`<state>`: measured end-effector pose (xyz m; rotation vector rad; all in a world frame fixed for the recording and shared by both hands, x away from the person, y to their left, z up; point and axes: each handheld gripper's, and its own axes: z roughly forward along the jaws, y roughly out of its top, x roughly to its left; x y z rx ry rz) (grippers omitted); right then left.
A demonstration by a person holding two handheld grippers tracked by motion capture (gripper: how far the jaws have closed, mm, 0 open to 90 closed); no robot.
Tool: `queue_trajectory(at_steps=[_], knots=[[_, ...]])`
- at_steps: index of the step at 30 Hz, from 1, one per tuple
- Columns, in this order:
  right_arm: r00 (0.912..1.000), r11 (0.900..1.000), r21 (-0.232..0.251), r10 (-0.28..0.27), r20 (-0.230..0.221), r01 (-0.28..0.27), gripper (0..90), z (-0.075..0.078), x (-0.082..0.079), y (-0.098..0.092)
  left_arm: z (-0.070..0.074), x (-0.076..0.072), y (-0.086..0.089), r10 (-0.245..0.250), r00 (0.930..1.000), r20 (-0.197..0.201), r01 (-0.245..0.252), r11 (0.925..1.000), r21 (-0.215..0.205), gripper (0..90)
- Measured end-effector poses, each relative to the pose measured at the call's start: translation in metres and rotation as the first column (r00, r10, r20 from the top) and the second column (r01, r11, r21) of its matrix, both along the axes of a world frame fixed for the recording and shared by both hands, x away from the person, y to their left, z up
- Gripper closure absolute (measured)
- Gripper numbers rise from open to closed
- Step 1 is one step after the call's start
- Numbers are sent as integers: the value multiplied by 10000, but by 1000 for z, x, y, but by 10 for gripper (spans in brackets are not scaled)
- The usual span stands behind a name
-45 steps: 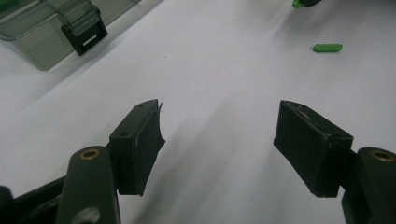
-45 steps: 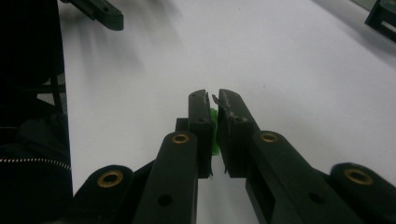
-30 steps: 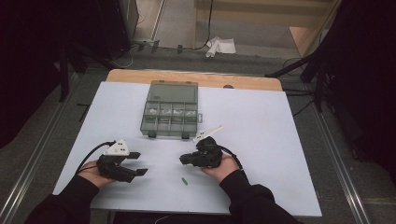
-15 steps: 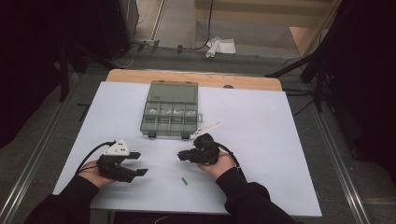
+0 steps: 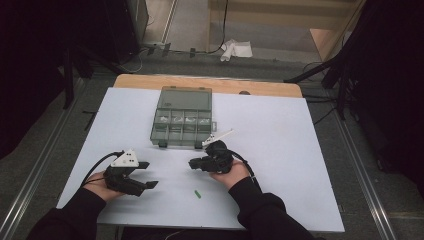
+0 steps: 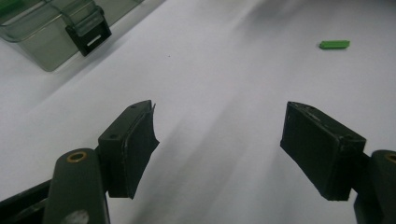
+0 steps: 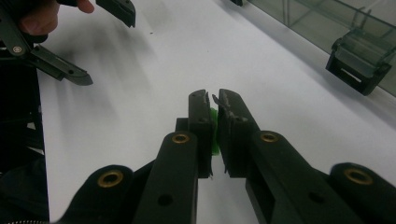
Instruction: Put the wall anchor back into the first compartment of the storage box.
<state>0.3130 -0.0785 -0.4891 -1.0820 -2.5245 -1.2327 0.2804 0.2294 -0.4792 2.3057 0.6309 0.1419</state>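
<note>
My right gripper [image 7: 212, 100] is shut on a small green piece [image 7: 214, 136], which shows as a sliver between the pads. In the high view this right gripper [image 5: 193, 163] points left, just in front of a clear grey compartment box [image 5: 182, 117]. A second small green piece [image 5: 198, 193] lies flat on the white table cover, between the hands and nearer the front edge. My left gripper [image 5: 149, 174] rests at the front left. Its jaws have just been opening and stand wide apart with nothing between the pads [image 6: 135, 140]. That loose green piece [image 6: 334, 44] lies ahead of them.
The box's black latch [image 6: 88, 35] faces the grippers, and another latch [image 7: 357, 65] shows beside the right jaws. The white sheet [image 5: 280, 130] covers a wooden table. The left gripper [image 7: 107, 44] and its hand appear beyond the right jaws.
The right gripper has shifted slightly left, keeping the green piece. The left gripper's jaws stand a little wider; that hand has stayed in place.
</note>
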Motion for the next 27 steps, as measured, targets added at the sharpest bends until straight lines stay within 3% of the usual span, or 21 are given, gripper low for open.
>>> queue_trajectory(at_steps=[6, 12, 17, 19, 27], knots=[[10000, 10000, 7, -1, 62, 1, 854, 2, 2, 2, -1, 1, -2, 399, 9990, 203, -403, 9990, 215, 250], [9999, 10000, 4, -14, 109, 14, 854, 3, 4, 3, -1, 1, -1, 312, 9993, 218, -315, 9994, 141, 249], [9999, 10000, 68, -51, 87, 50, 854, 4, 5, 5, 0, -1, 0, -204, 9989, 426, 186, 9990, 410, 249], [9999, 10000, 53, -8, 134, 8, 854, 4, 6, 6, -1, -1, -1, -181, 9987, 474, 172, 9997, 187, 249], [9999, 9998, 195, -18, 166, 15, 854, 9, 11, 10, 0, 0, 2, -245, 9991, 346, 242, 9997, 91, 249]])
